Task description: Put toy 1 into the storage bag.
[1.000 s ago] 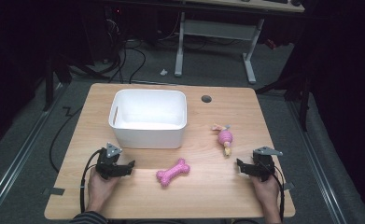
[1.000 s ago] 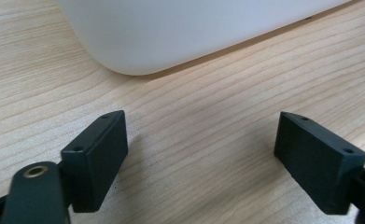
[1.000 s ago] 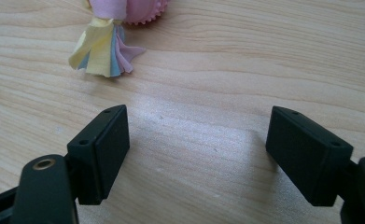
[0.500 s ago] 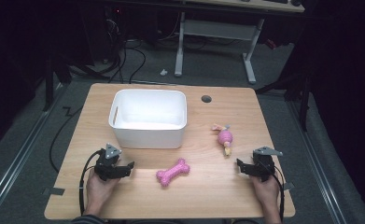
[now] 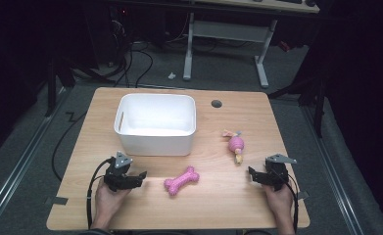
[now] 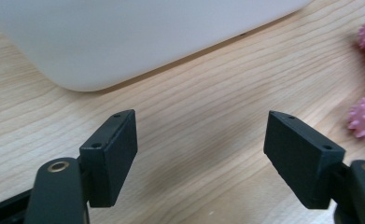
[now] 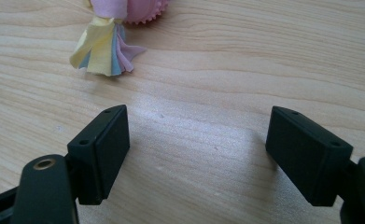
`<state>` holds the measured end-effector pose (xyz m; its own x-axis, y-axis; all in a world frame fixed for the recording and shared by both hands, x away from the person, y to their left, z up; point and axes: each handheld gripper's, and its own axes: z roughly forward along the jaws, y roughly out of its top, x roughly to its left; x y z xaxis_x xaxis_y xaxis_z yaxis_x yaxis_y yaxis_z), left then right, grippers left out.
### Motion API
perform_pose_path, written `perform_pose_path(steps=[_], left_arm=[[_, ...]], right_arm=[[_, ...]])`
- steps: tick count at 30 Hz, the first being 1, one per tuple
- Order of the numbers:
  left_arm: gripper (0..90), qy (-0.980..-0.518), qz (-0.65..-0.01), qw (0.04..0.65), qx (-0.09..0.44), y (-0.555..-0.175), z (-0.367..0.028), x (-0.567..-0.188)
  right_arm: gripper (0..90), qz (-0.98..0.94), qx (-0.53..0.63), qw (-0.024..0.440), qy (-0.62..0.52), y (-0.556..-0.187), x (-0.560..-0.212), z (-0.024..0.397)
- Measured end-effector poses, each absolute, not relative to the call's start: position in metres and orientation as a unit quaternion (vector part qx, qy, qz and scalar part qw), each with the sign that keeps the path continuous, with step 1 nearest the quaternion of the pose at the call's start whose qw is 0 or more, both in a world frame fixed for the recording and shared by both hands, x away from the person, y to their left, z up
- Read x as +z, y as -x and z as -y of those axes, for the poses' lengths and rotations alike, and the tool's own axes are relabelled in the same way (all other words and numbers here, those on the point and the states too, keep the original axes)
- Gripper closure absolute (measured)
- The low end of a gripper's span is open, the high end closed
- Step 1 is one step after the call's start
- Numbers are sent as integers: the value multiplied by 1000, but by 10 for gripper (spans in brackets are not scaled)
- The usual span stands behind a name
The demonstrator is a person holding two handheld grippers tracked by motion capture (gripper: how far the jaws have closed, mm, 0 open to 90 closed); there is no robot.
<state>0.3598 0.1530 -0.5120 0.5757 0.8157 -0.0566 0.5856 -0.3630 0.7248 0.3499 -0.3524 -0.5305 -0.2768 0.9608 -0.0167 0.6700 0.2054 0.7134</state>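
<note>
The left tongs point(image 5: 139, 175) rest on the bench point(image 5: 218, 205), jaws apart and just narrowing on nothing, aimed right at the pink bone point(image 5: 181, 180); right tongs point(image 5: 252, 175) gape near the tassel toy point(image 5: 236, 145)

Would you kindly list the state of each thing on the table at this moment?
White bin: upright, empty.
Pink bone toy: lying flat, untouched.
Pink tasselled toy: lying on its side, untouched.
Left gripper: open, jaws just been closing, nothing between them.
Right gripper: open, holding nothing.
</note>
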Motion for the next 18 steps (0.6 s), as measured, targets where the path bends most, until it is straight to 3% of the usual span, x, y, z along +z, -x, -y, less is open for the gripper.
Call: perform_pose_path(steps=[18], left_arm=[[265, -827, -388, 382, 144, -352, -122, -483]], right_arm=[[217, -739, 304, 239, -552, -350, -530, 352]])
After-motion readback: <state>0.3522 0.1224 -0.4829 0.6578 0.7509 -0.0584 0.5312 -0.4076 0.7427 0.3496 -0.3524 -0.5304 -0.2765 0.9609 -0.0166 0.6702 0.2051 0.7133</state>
